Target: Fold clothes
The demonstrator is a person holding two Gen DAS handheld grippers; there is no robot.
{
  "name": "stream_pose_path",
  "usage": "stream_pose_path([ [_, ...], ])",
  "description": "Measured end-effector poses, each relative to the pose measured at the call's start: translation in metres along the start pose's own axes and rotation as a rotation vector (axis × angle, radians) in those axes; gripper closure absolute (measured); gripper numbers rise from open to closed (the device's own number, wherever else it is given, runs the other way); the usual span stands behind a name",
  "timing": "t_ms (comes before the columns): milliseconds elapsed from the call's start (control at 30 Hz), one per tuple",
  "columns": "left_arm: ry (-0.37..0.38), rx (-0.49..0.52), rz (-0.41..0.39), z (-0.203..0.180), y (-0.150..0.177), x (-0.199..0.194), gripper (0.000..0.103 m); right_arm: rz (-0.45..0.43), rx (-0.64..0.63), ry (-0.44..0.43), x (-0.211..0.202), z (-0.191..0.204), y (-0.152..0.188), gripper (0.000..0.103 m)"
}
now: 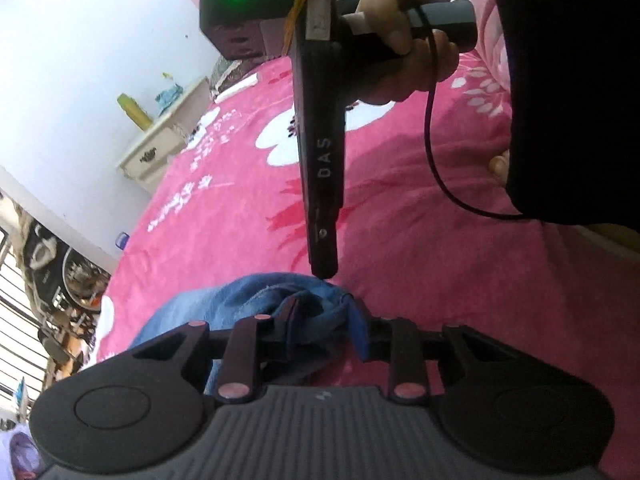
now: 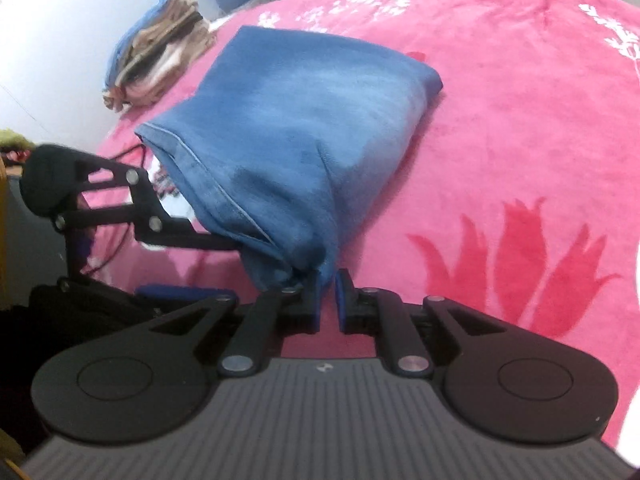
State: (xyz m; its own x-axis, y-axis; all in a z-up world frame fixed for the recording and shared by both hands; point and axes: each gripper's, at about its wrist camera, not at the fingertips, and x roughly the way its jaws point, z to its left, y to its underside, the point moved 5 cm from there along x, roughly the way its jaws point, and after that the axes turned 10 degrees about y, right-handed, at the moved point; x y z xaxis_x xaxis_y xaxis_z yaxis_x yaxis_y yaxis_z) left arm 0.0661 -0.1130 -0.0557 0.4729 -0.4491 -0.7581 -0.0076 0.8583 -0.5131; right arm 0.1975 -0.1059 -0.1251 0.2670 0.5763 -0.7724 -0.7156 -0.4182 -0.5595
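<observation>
Holding up one end of the blue jeans (image 2: 296,120), we have soft, floppy, rather heavy cloth, best pinched at a thick hem or corner. Our left gripper (image 2: 240,246) looks shut on the hem at 9 o'clock, our right gripper (image 2: 329,300) has its fingers almost closed on a bunched corner, and the rest lies on the pink bed (image 2: 500,140). A folded pile (image 2: 160,52) sits at 10 o'clock, well apart, so nothing blocks us.

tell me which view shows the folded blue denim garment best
The right wrist view: the blue denim garment lies nearly whole on the pink blanket, hem and fold visible. The left wrist view shows only a bunched corner behind the left gripper, with the right gripper touching down on it.
</observation>
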Motion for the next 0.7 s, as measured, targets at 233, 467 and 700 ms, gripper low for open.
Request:
stream_pose_path([
  [233, -0.025, 0.052, -0.049, -0.009, -0.010, -0.001, 0.065, 0.032, -0.040, 0.034, 0.012, 0.001, 0.006, 0.095],
  [467, 0.006, 0.031, 0.043, -0.011, 0.008, 0.014, 0.064, 0.053, 0.069, 0.038, 0.019, -0.018, 0.009, 0.095],
  [700, 0.007, 0.027, 0.079, -0.014, 0.021, 0.012, 0.063, 0.005, 0.086, 0.005, 0.006, -0.017, 0.005, 0.094],
])
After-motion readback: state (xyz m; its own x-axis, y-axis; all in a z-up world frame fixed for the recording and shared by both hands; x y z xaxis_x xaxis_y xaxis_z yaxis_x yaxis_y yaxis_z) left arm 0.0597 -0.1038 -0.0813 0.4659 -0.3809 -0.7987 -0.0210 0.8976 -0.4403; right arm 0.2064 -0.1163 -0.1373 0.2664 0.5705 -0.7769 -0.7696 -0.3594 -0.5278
